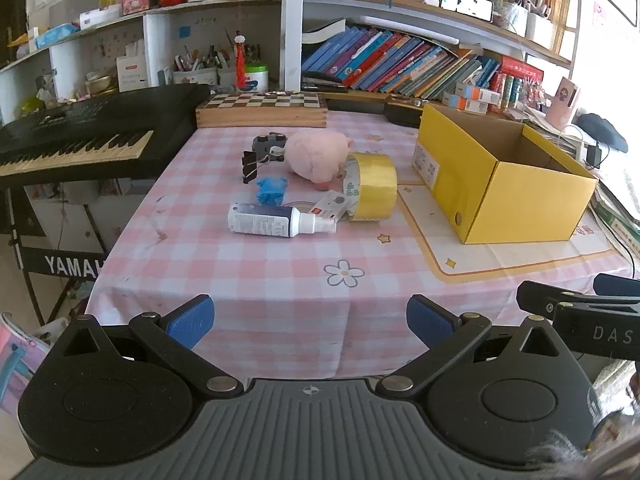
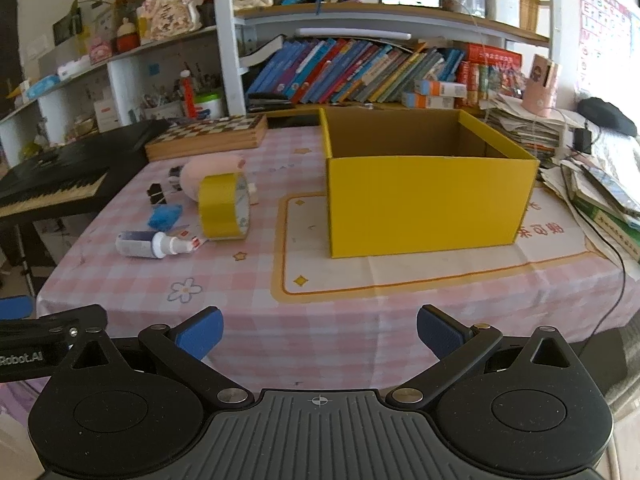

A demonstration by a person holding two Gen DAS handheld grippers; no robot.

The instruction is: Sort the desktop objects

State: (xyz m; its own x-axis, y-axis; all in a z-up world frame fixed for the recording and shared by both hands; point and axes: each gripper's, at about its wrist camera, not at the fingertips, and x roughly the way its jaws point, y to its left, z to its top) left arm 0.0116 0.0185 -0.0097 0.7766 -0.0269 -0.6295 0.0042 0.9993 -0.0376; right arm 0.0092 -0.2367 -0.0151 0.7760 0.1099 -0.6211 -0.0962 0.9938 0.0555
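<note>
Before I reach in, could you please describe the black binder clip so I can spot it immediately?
Start at the yellow box on the checked tablecloth, then look left to the cluster of small things. The black binder clip stands at the cluster's far left, beside the pink plush, above the blue toy.

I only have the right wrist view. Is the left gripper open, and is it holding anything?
Observer: The left gripper is open, with nothing between its fingers.
Operator: What's tucked behind the plush?
Observer: A small grey wheeled toy. It sits against the far-left side of the pink plush, just beyond the black binder clip.
Operator: Anything on the box side that faces the clutter?
Observer: Yes. That side of the yellow box carries a white label and a round hole low down near the front corner.
</note>
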